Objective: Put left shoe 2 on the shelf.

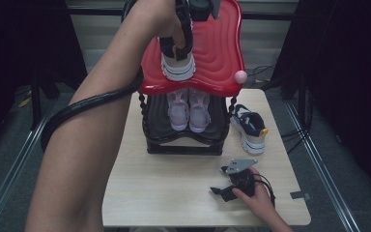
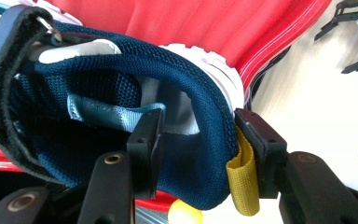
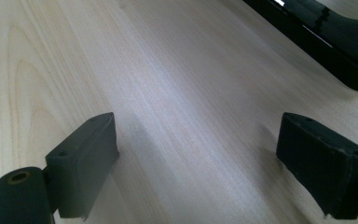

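Closest to my lens, the left gripper [image 2: 198, 147] has one jaw inside the heel opening of the navy sneaker [image 2: 121, 107] and the other outside it by the yellow pull loop [image 2: 242, 179]. The pads straddle the heel collar but I see slack on both sides, so I read the claw as spread around the collar, not pinching it.

That sneaker sits on the red top shelf [image 1: 217, 53] of the shoe rack [image 1: 186, 140], toe toward me in the high view. I judge it light. Its mesh collar is soft and will fold under pressure, while the white sole [image 1: 178, 72] is stiffer and rubbery. The padded heel collar is the place to take hold, as it gives the pads something thick to bite. The loop alone would let the shoe swing.

Below the red shelf, a pale pink pair [image 1: 189, 110] stands on the black lower tier. Beside the rack, on its right, the matching navy sneaker [image 1: 249, 128] lies on the table [image 1: 174, 193]. My right gripper [image 1: 227, 186] rests on the tabletop in front of the rack, jaws wide apart with nothing between them.

The tabletop is pale wood laminate, smooth and level. Around it the room is dark, with grey flooring and cables trailing beyond the rack.
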The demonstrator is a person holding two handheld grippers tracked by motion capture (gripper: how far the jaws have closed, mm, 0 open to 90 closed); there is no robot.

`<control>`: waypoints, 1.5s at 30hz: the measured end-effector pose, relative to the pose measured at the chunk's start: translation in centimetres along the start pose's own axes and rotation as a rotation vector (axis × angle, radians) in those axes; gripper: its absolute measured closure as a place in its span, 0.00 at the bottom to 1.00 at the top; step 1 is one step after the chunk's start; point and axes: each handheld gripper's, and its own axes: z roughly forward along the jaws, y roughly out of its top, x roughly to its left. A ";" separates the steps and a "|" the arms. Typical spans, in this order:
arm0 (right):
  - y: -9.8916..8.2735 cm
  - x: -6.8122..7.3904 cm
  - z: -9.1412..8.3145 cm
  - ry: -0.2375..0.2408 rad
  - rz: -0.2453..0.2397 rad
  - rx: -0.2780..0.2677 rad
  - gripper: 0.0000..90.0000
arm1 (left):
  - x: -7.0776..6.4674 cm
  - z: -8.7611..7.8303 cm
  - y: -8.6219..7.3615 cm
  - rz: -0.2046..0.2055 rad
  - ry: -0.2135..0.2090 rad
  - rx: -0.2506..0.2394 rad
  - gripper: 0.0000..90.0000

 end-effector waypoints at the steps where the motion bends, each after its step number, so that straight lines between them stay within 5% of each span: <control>1: 0.0 0.0 0.0 0.000 0.001 0.001 0.13 | 0.0 0.0 0.0 -0.003 0.000 -0.004 0.60; 21: 0.0 0.0 0.0 0.000 0.001 0.001 0.13 | 0.0 -0.1 -0.4 -0.020 0.017 -0.018 0.49; 45: 0.0 0.0 0.0 0.000 0.000 0.000 0.13 | 0.2 -1.6 -1.9 -0.092 -0.033 -0.103 0.42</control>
